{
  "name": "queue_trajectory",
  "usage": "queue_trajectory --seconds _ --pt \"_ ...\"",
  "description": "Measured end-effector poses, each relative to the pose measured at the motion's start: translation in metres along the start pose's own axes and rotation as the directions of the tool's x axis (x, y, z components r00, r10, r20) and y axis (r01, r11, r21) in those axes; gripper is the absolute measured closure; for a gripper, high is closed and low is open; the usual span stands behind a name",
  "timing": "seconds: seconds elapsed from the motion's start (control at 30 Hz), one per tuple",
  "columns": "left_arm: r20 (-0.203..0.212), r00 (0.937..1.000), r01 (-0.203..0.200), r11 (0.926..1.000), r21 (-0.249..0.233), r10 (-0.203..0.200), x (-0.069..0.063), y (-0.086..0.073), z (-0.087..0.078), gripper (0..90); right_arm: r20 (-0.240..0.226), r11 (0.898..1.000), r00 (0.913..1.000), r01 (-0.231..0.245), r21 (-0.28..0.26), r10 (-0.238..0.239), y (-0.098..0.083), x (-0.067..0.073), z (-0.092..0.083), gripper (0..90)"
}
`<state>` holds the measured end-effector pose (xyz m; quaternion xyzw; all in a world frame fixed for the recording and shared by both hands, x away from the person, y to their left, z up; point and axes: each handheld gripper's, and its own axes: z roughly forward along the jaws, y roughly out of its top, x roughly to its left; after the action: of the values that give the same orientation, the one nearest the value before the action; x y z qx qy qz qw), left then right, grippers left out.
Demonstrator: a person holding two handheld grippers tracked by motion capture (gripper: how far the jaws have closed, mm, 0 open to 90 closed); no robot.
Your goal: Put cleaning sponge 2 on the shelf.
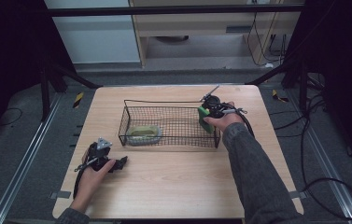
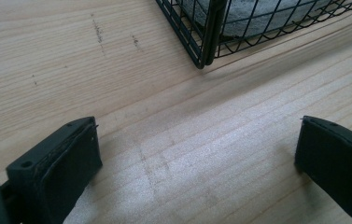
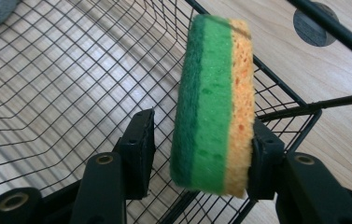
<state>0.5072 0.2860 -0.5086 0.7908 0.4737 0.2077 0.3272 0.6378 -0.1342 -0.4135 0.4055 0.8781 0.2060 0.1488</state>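
A green and yellow sponge (image 3: 211, 107) stands on edge between the jaws of my right gripper (image 3: 201, 135), over the right end of a black wire basket (image 3: 71, 70). Its yellow side rests against one pad, while a gap shows between its green side and the other pad. In the high view the sponge (image 1: 204, 119) and right gripper (image 1: 209, 116) sit just inside the basket (image 1: 169, 101) at its right wall. My left gripper (image 1: 122, 162) lies on the table in front of the basket's left corner. Its jaws stand wide open (image 2: 197, 154) over bare wood, with nothing between them.
A grey and yellowish soft item (image 1: 143, 133) lies in the basket's left front corner, seen through the mesh (image 2: 243, 18). The wooden table (image 1: 173, 182) has free room in front of the basket. Metal rails and cables run along the floor on both sides.
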Motion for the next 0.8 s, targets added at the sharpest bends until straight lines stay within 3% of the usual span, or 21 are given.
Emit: queue_trajectory --seconds 0.37,0.8 --pt "-0.001 1.0 0.001 1.0 -0.001 -0.001 0.0 0.0 0.0 0.0 -0.021 0.999 0.9996 0.017 -0.03 -0.018 0.001 0.009 -0.018 58.1" --pt "0.0 1.0 0.001 1.0 0.0 -0.001 0.0 0.0 0.0 0.0 -0.052 0.998 0.9968 0.06 -0.03 -0.061 0.007 0.027 -0.011 57.4"
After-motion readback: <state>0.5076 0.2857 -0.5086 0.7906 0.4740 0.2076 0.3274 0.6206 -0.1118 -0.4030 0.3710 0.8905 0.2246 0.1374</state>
